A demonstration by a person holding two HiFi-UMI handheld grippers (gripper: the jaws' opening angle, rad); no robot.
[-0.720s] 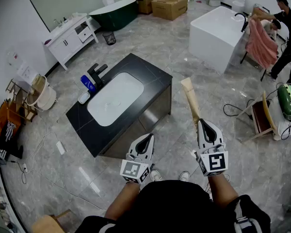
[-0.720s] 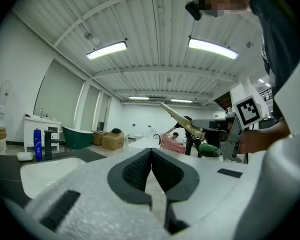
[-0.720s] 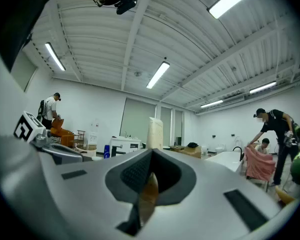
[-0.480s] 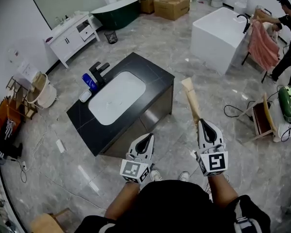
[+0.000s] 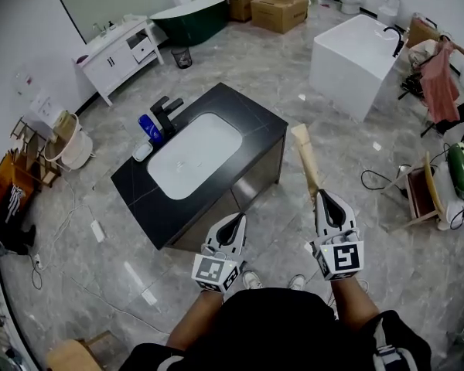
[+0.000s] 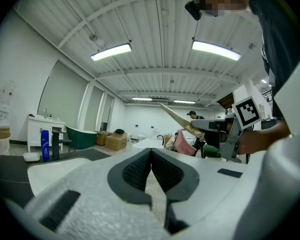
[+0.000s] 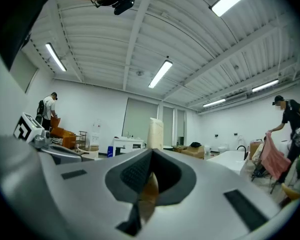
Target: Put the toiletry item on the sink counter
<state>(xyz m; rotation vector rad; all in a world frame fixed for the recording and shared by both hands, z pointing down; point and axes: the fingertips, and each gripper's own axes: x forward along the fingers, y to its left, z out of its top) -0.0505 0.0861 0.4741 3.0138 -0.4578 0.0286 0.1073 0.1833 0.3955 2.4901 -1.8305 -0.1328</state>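
Observation:
A long beige toiletry tube [image 5: 305, 156] sticks out forward and upward from my right gripper [image 5: 325, 196], which is shut on its lower end; the right gripper view shows the tube [image 7: 155, 130] rising between the closed jaws. My left gripper [image 5: 237, 219] is shut and holds nothing. Both hover over the floor, in front of the black sink counter [image 5: 251, 122], apart from it. The counter carries a white basin [image 5: 192, 154], a black faucet [image 5: 165, 112], a blue bottle [image 5: 148, 127] and a small white dish [image 5: 142, 151]. In the left gripper view, the tube [image 6: 176, 117] appears at the right.
A white bathtub [image 5: 354, 51] stands to the back right, a dark green tub [image 5: 190, 15] and cardboard boxes [image 5: 278, 6] at the far wall, a white vanity [image 5: 121, 54] at the left. A wooden chair [image 5: 422, 190], cables and a person with a pink towel [image 5: 442, 83] are at the right.
The view has shifted: the sink counter now sits slightly further right and lower. The person with the pink towel has moved towards the right edge. Both grippers keep their places.

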